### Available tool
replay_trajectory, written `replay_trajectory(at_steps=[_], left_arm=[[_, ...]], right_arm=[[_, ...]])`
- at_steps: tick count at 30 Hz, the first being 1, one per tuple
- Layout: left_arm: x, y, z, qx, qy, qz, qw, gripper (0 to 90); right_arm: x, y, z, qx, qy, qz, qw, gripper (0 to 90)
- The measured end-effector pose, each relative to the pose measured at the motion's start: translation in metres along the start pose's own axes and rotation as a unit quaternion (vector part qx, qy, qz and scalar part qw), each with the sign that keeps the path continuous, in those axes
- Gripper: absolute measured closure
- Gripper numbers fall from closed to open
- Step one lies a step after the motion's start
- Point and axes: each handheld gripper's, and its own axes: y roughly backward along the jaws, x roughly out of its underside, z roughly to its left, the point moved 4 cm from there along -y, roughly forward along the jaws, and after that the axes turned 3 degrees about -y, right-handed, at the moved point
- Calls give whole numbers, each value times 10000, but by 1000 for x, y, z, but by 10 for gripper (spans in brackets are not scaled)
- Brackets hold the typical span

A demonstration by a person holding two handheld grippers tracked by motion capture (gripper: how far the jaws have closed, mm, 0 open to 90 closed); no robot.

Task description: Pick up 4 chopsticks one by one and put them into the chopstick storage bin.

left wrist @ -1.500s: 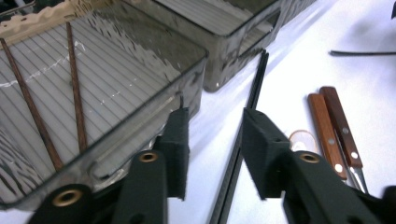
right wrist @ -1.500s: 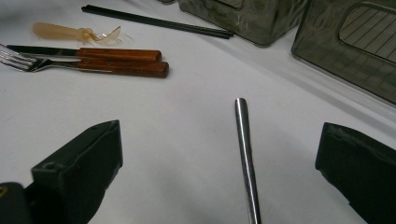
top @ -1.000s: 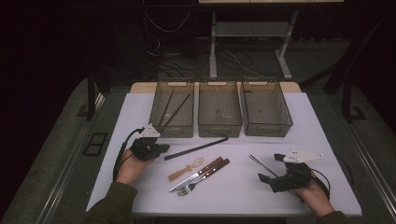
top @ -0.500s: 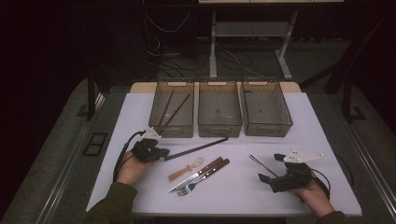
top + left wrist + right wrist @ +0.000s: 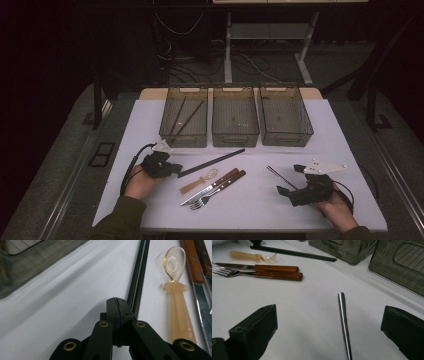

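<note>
Black chopsticks (image 5: 212, 162), a pair lying side by side, run diagonally through the lower middle of the high view, just below the left bin (image 5: 183, 122), which holds similar sticks. They look thin, stiff, light and probably slick; likely to roll or splay unless pinched near one end with both sticks caught together. Left gripper (image 5: 172, 169) sits at their lower-left end, jaws pressed together; whether the sticks are pinched, I cannot tell. Right gripper (image 5: 329, 327), jaws wide apart, straddles a metal chopstick (image 5: 343, 322) on the white table (image 5: 345, 150).
</note>
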Motion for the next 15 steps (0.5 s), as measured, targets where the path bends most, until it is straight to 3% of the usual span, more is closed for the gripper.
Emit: replay_trajectory(at_steps=[15], left_arm=[[4,2,-8,25,-79,-8,10000,891]], right_arm=[[0,0,0,-1,24,6,10000,9]])
